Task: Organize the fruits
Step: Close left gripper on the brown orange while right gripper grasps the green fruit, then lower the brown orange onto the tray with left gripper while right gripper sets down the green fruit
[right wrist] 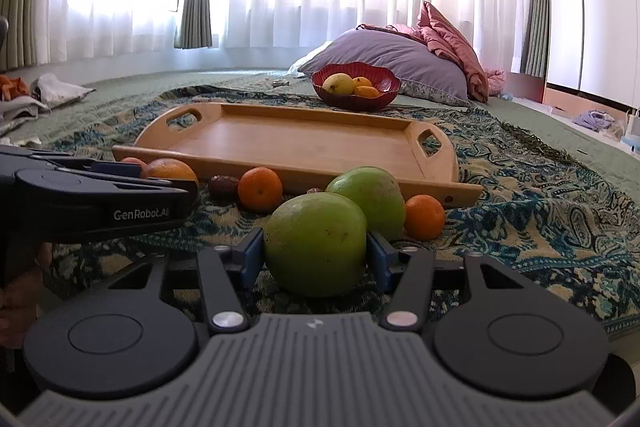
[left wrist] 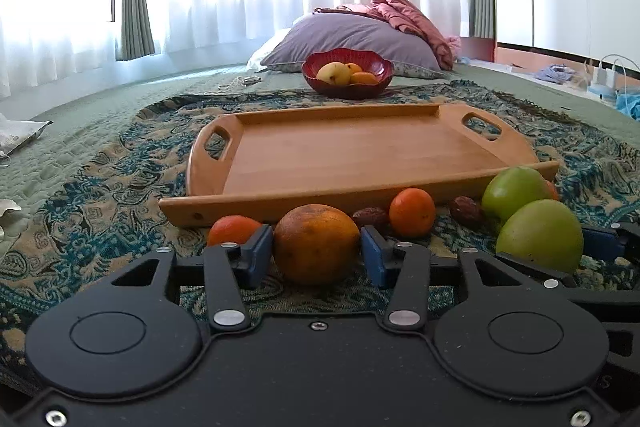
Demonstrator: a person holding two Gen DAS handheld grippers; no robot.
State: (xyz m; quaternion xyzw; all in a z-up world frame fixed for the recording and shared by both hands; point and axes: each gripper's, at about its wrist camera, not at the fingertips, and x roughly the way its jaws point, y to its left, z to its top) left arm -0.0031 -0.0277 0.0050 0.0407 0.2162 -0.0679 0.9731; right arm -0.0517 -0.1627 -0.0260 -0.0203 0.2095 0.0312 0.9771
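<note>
since each tool already has a fruit between its blue pads, the lift should be slow and level: the left tool (left wrist: 317,251) is closed on the large orange (left wrist: 316,245), the right tool (right wrist: 315,254) on the near green apple (right wrist: 316,245). just past the fingertips lie mandarins and dates to clear, then the empty wooden tray (left wrist: 352,155), with the red bowl (left wrist: 347,71) farthest off.
</note>
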